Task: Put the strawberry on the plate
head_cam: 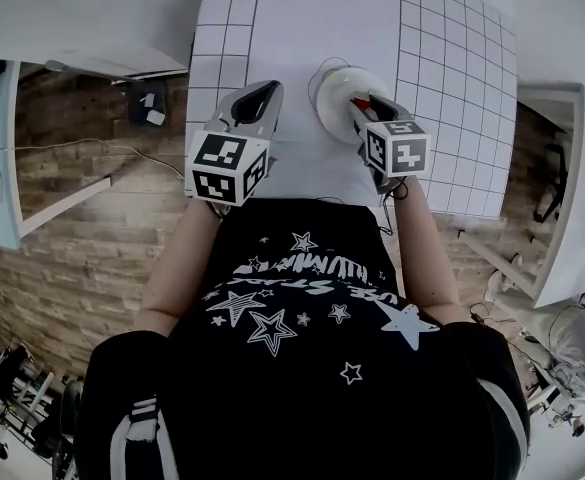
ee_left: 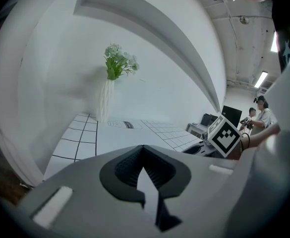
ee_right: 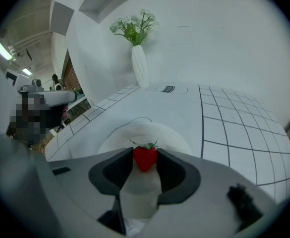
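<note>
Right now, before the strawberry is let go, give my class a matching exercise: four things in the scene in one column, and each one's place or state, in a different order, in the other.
Things
1. strawberry
2. plate
3. vase
4. left tongs

Places or states
A. tips together, holding nothing
B. gripped in the right tongs
C. upright at the far wall, holding flowers
D. lying on the gridded table, just beyond the right tongs

Pairs: 1-B, 2-D, 3-C, 4-A
</note>
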Demonstrator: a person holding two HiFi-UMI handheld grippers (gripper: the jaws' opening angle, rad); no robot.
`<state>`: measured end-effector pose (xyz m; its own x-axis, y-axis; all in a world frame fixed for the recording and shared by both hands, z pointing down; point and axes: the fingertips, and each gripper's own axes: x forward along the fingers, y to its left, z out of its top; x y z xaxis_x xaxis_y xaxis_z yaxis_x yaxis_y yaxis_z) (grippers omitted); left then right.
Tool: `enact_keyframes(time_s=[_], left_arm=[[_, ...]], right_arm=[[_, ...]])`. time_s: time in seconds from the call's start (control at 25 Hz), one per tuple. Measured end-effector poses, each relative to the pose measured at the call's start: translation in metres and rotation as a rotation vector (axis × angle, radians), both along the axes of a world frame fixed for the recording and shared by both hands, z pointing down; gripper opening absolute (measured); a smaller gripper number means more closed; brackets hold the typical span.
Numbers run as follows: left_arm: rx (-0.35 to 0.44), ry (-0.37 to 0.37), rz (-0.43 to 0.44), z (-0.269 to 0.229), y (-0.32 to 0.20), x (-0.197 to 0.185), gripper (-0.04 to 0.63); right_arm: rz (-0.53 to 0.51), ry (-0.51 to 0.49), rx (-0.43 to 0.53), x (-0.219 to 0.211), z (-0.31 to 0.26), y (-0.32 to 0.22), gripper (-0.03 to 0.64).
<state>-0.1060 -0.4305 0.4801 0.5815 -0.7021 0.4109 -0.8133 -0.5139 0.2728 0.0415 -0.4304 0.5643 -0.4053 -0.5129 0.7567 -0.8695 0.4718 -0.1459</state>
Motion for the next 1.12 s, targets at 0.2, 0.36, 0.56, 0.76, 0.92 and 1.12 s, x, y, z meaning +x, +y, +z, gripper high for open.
enact_keyframes(time_s=[0.2, 0.36, 0.56, 0.76, 0.92, 1.12], left_arm=[[0.001, 0.0, -0.003, 0.001, 0.002, -0.003, 0.009], [0.006, 0.007, -0.013, -0.001, 0.006, -0.005, 0.009], [0.02, 0.013, -0.022, -0.006, 0.01, -0.004, 0.009], [0.035, 0.015, -0.022, -0.012, 0.02, 0.003, 0.009], [0.048, 0.009, -0.018, -0.02, 0.032, 0.014, 0.009], [0.067, 0.003, -0.013, -0.033, 0.051, 0.034, 0.009]], right_arm=[[0.01, -0.013, -0.01, -0.003, -0.001, 0.0, 0.158], [0.007, 0.0, -0.001, -0.002, -0.004, 0.002, 0.158], [0.015, -0.001, 0.012, 0.006, -0.012, 0.007, 0.158], [0.009, -0.006, 0.042, 0.015, -0.022, 0.019, 0.158], [-0.014, -0.024, 0.108, 0.02, -0.042, 0.028, 0.158], [0.001, -0.074, 0.161, 0.036, -0.068, 0.043, 0.158]])
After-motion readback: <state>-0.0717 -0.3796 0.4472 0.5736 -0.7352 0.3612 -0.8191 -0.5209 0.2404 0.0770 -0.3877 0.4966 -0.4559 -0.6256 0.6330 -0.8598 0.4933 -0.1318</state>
